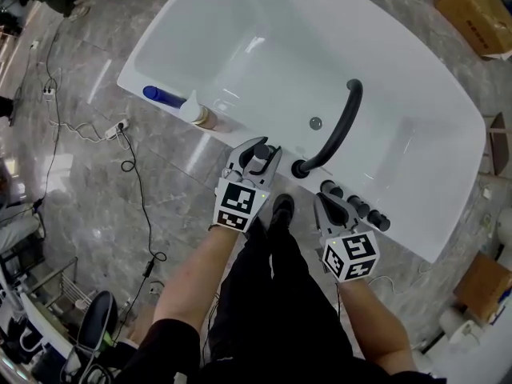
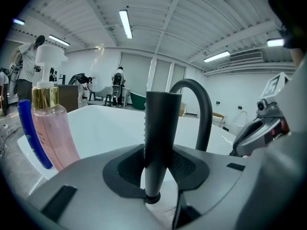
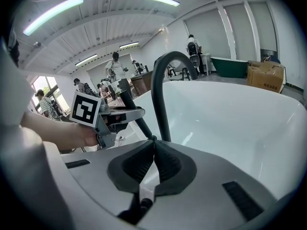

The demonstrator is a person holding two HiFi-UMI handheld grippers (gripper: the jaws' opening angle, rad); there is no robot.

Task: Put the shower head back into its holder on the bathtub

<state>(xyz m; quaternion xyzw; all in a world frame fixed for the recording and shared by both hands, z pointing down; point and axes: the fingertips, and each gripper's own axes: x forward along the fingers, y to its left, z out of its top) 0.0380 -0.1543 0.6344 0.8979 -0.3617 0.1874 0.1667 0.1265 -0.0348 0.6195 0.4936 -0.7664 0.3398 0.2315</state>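
**Seating the shower head: a misaligned drop could jam it or let it slip**

The left hand-held gripper [image 2: 160, 159] is clamped on the dark handle of the shower head [image 2: 161, 128]. The handle stands nearly upright between its pads, low over the near rim of the bathtub [image 1: 448, 134] and just beside the base of the black arched spout [image 1: 340, 126]. The right hand-held gripper [image 1: 326, 202] is closed with nothing between its pads and hovers near the row of black knobs [image 1: 356, 205].

The holder cannot be made out beneath the handle, so it is uncertain whether the lower end is lined up. If the handle comes down off-centre, it would likely catch the holder's edge and tilt or jam. The shaft looks smooth and round, so a push against a snag could make it slide or twist in the pads. Releasing before it is seated could drop it onto the rim or into the tub. A sideways swing could also topple the pink bottle [image 2: 53, 133] or the blue bottle [image 2: 31, 133] standing on the rim.
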